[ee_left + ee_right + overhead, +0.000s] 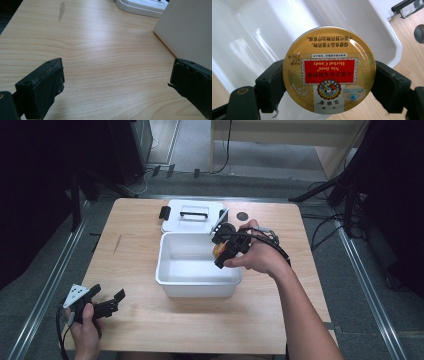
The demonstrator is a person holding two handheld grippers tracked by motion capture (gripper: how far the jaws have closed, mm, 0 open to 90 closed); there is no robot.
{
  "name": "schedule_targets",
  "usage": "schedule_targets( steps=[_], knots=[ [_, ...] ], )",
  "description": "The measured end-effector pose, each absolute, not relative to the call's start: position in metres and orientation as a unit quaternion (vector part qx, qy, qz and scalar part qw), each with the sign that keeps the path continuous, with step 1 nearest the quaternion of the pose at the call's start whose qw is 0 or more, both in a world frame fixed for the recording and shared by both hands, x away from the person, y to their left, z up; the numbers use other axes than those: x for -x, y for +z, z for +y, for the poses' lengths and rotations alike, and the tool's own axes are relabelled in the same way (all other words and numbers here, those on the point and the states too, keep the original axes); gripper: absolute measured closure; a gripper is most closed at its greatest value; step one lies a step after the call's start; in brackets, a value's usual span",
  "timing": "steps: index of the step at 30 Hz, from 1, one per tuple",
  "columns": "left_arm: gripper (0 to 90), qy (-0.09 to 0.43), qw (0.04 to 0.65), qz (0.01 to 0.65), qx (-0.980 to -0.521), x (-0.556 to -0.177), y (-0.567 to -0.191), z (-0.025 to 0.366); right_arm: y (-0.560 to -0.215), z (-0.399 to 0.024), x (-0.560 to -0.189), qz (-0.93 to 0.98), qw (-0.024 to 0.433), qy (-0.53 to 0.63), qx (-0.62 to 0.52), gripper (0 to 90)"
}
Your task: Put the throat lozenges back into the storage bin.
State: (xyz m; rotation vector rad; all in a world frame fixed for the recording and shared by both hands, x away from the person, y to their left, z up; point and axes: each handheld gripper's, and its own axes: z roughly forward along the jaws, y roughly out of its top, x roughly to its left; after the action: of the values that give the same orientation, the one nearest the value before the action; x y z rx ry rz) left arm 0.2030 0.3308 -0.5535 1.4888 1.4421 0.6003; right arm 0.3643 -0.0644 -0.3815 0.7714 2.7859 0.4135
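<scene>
A: Which step is this?

B: The carry, I'd judge. The right tongs (329, 82) are clamped on a round candy tin (329, 70) — gold lid, red label reading "Herbal Candy" — with a jaw pressing each side of its rim. In the high view the tin (218, 249) hangs at the right end of the white bin (197, 287), just over the rim.

A: And the bin itself?

B: Open, nothing lying in it that I can make out. Its lid (192, 216), with a black handle, lies flat on the counter (130, 270) just behind it.

A: The other hand?

B: The left tongs (102, 305) rest near the front-left corner of the counter, jaws spread wide with only bare wood between them — holding nothing, well apart from the bin.

A: So what does the next move call for?

B: Probably bringing the tin further inward past the wall, lowering it towards the bin's floor, then parting the jaws. The rim is close, so it needs clearance on that side.
</scene>
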Motion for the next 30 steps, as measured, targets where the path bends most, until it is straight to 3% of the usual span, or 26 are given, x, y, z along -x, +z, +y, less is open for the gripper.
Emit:
schedule_targets(
  steps=[30],
  knots=[
    [0.0, 0.244, 0.471, 0.589, -0.610, -0.203, -0.553, 0.331, -0.437, -0.054, -0.370, 0.963, 0.132, 0.093, -0.217, 20.4]
  ],
)
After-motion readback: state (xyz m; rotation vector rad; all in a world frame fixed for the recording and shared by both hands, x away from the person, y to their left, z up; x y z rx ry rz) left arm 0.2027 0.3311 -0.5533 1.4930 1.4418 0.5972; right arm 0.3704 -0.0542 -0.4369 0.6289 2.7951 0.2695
